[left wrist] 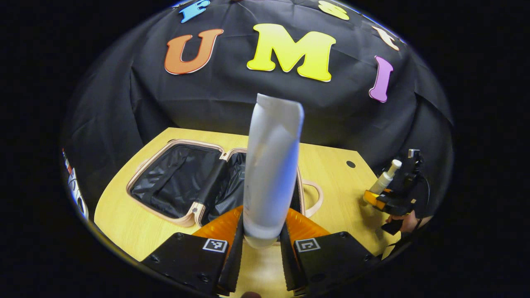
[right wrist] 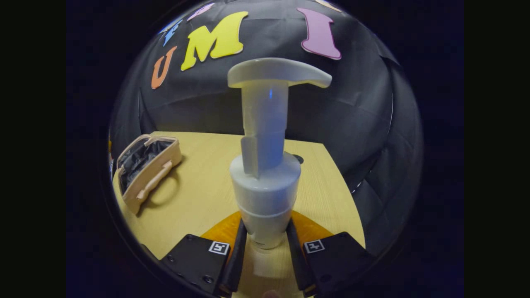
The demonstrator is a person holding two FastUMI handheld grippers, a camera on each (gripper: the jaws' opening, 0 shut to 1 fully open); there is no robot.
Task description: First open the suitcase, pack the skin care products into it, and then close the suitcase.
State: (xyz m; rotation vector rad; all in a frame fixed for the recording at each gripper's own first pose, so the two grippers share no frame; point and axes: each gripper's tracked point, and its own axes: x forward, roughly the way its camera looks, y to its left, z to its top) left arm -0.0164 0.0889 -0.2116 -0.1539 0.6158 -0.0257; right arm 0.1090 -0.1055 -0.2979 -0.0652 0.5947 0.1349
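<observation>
Left hand-held gripper (left wrist: 261,242) clamped on white tube (left wrist: 271,174), frame centre, above open suitcase (left wrist: 178,182). Right hand-held gripper (right wrist: 266,244) clamped on pump bottle (right wrist: 265,165). Recommend lowering the tube upright into the lining, then releasing.

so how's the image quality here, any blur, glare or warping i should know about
Left gripper view: fisheye bends the table edge, the white tube looms large and slightly soft, and the open suitcase is sharper. Right gripper view: dimmer, the pump bottle is close and a bit hazy with a faint blue glint on its neck, and the suitcase is squeezed at the rim.
</observation>
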